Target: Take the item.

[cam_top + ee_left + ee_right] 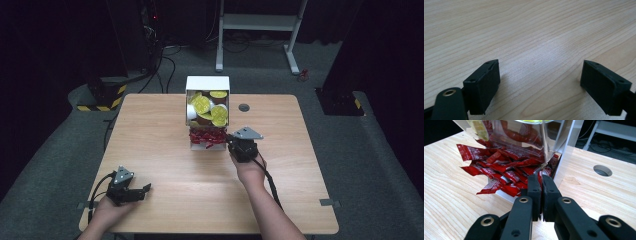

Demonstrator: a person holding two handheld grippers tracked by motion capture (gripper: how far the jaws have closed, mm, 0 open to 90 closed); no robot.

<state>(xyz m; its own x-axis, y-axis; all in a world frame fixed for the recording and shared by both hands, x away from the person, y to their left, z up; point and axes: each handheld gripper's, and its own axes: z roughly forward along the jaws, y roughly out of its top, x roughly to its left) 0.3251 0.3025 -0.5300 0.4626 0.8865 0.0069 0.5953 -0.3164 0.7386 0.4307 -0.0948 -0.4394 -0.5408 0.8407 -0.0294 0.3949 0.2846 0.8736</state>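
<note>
A white box-shaped dispenser point(207, 85) is seen standing near the far middle of a pale wooden bench point(165, 190). Its upper part is packed with round cups sealed by yellow foil lids point(202, 104). Its lower front is faced by a clear, glossy plastic panel point(529, 135), and from the open tray beneath it a heap of flat, shiny red sachets point(499, 167) is spilled, some reaching out over the bench edge of the tray. The sachets are crinkled and printed with small white lettering that is too blurred to be read.

The right gripper point(541, 185) is held by a hand point(248, 170) at the dispenser's front right corner. Its two black, matte, block-shaped jaws are pressed nearly together, with only a thin slit left between them, and their tips are placed right at the edge of the sachet pile, beside the white side wall. Whether a sachet is pinched between them cannot be told. A round cable hole point(602, 170) is cut into the bench to the right of the dispenser.

The left gripper point(131, 191) is rested at the near left corner of the bench, well apart from the dispenser. Its jaws are spread wide over bare, finely grained wood, with nothing between them.
</note>
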